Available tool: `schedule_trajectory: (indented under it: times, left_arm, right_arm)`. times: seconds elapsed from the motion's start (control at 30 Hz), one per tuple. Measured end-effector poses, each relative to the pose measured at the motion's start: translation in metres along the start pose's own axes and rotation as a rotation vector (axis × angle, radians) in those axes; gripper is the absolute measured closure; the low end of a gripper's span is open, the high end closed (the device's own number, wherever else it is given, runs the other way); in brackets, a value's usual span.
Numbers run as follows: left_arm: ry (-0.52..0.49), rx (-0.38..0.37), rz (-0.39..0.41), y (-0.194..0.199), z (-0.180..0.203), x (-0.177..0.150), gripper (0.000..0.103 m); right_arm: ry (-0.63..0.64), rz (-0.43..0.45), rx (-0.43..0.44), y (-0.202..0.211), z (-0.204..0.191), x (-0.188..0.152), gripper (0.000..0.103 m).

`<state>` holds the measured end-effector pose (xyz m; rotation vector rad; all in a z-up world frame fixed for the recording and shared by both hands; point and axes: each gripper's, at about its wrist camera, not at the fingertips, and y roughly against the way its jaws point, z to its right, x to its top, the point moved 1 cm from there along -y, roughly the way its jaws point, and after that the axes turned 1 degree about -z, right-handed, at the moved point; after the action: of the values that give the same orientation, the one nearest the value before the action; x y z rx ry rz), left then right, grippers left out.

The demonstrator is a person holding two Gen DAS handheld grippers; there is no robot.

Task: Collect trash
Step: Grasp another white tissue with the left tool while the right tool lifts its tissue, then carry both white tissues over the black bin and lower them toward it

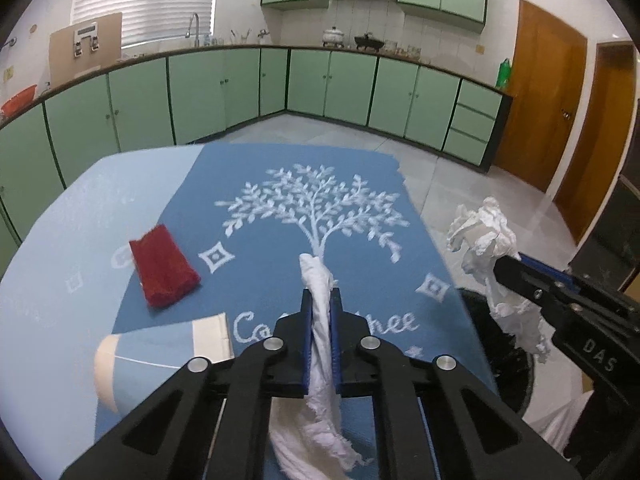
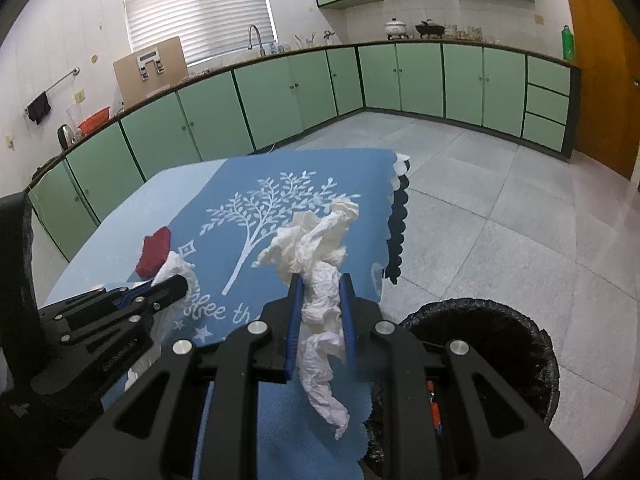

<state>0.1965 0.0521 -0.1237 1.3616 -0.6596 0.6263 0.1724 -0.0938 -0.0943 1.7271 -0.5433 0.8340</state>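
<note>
Leftmost, on the light blue table point(image 1: 52, 240): 1 paper cup point(image 1: 132, 364), lying on its side near the front edge, its open mouth toward the left. Item 2: 1 red folded cloth point(image 1: 164, 268), flat on the table, straddling the left edge of the blue mat point(image 1: 280, 264) with the white tree print; it sits apart from the cup. Item 3: left gripper point(image 1: 320, 300), jaws pressed together on 1 twisted white tissue point(image 1: 318, 280), which pokes out past the fingertips over the tree trunk on the mat and trails back in a ragged tail beneath the jaws. Item 4: right gripper point(image 2: 320, 284), to the right of the left one, jaws pinching 1 crumpled white tissue wad point(image 2: 316, 240); the wad bunches up above the blue fingers point(image 2: 294, 308) and a twisted end hangs below them. It is held clear of the surface, at the right edge of the mat. Item 5: 1 round bin point(image 2: 516, 344) lined with a black bag, standing on the grey tiled floor just right of the table, below and right of the right gripper. Background: green kitchen cabinets point(image 2: 280, 92) along the walls.
</note>
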Motion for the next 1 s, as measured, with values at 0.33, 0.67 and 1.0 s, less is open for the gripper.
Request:
schedule_trajectory:
  times: [0.33,0.67,1.0]
  left_arm:
    - [-0.013,-0.06,0.08,0.045,0.014,0.021,0.096]
    - [-0.069,-0.091,0.119,0.064,0.05,0.032,0.096]
    - [-0.122,-0.151,0.133,0.066,0.092,0.035,0.096]
  right_arm:
    - [-0.004,0.075,-0.002,0.038,0.002,0.01,0.085]
    - [-0.026,0.119,-0.028,0.068,0.02,0.011,0.085]
    - [-0.053,0.145,-0.099,0.095,0.057,0.004,0.085]
